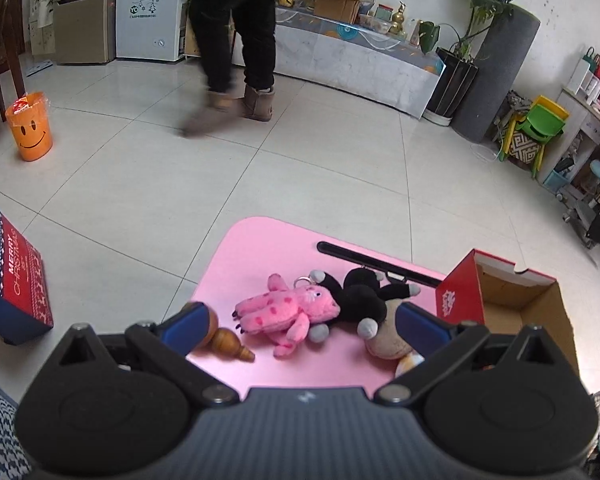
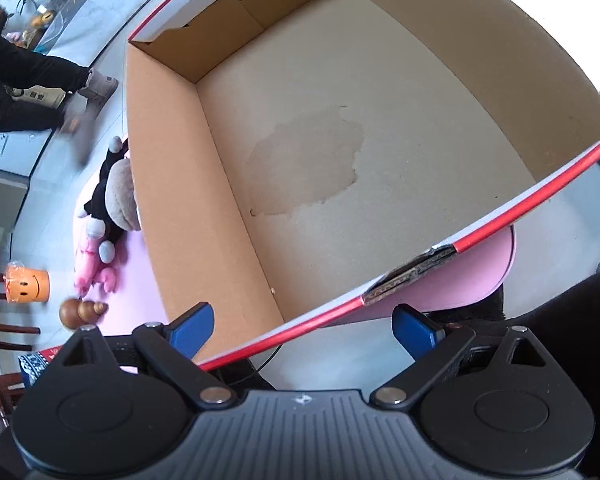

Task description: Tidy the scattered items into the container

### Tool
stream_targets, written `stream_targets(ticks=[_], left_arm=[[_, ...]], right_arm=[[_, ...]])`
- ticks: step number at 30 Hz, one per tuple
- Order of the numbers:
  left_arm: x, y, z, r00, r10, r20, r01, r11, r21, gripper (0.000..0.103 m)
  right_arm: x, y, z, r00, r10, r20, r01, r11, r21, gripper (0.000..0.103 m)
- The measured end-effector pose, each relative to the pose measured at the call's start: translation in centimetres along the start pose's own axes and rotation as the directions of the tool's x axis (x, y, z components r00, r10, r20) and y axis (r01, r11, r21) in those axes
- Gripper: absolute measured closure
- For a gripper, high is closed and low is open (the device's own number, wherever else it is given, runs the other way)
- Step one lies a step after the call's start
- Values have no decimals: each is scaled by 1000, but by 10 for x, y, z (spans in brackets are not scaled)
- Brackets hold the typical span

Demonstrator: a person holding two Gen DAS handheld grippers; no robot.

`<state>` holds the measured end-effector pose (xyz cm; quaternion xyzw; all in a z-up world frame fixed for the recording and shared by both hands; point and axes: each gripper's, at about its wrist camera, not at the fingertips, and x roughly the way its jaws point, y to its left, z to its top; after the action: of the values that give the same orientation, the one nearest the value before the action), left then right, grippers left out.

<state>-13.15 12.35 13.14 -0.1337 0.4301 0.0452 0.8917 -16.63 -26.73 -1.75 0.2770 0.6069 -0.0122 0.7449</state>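
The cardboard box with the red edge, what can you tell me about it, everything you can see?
The cardboard box is an open, shallow carton, plain brown inside, with a red and white outside and red trim on its rim. Nothing lies in it; its floor shows one large darker stain. A strip of the rim nearest the right wrist camera is torn and frayed. It sits on the pink table and overhangs one rounded table corner. The black plush toy lies close against its side wall. Neither gripper touches it.

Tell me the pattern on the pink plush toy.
Pink plush toy: light pink with darker pink spots, clearest in the left wrist view.
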Motion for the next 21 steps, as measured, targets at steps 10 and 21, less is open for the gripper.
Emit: stream_targets(ticks=[10,21], left_arm=[[10,12,-18,999,30,-16,-30,999,-16,0],[12,48,-11,992,127,-5,-127,989,-71,0]], right_arm=[[-23,17,-19,996,42,75,-38,998,-49,7],[-42,61,-66,995,84,52,-63,942,-329,7]])
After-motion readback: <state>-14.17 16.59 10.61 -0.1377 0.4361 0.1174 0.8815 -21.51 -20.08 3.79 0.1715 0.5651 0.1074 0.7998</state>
